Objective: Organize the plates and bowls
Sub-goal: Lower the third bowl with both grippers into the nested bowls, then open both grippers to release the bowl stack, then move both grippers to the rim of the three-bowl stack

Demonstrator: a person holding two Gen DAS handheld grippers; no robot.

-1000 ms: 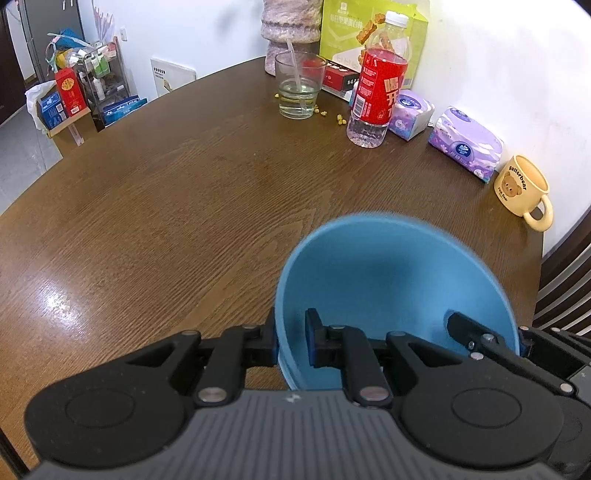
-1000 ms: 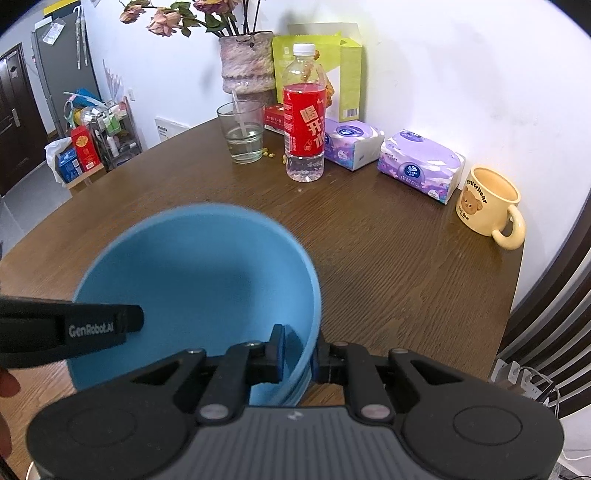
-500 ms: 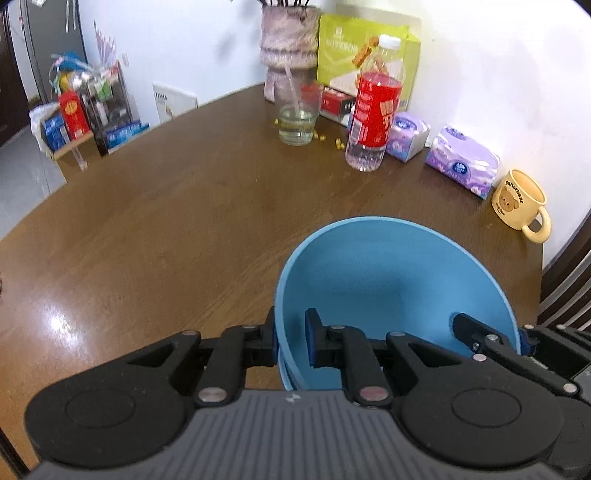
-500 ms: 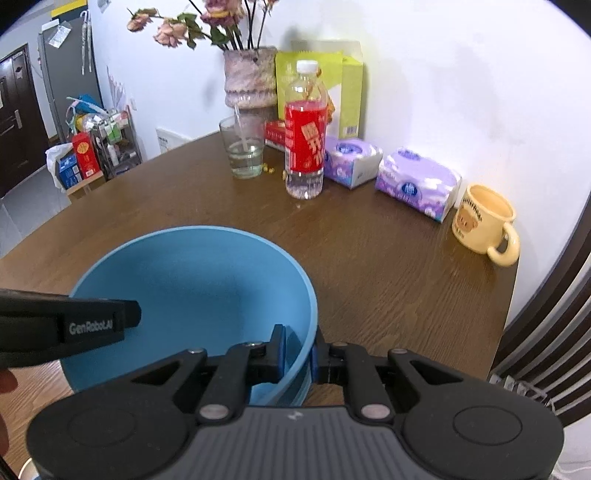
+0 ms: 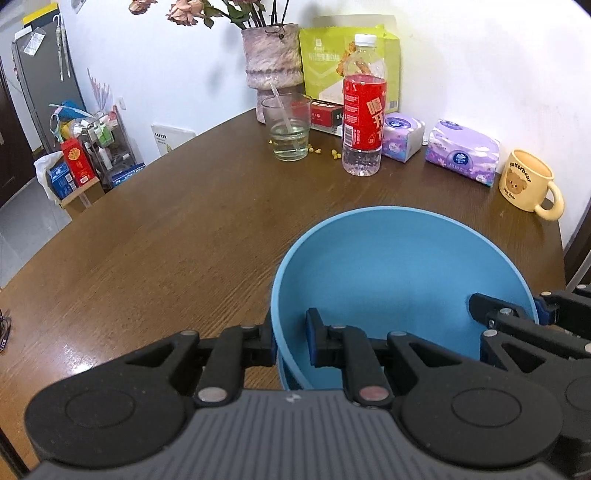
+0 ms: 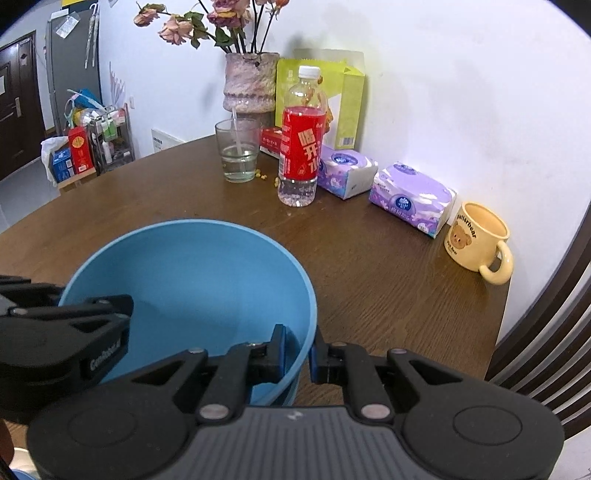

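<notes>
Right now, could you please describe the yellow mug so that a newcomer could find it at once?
Follow the brown table to the wall, where boxes and packs line up. The yellow mug ends that row, beside the purple tissue pack; it alone bears a bear face.

The near underside of the blue bowl [image 5: 399, 280] is hidden behind the body of the left tongs [image 5: 290, 341], so I cannot tell if the bowl touches the table [image 5: 166, 229] or is above it. A second blue edge shows just under its rim in the right wrist view, but it is too much covered to tell whether it is another bowl. The right tongs [image 6: 297, 350] are seen only in part in the left wrist view, cut off by the right edge. The small yellow bits [image 5: 334, 153] beside the glass [image 5: 288, 127] are too small to name. The flowers [image 5: 192, 11] are cut off by the top edge.
</notes>
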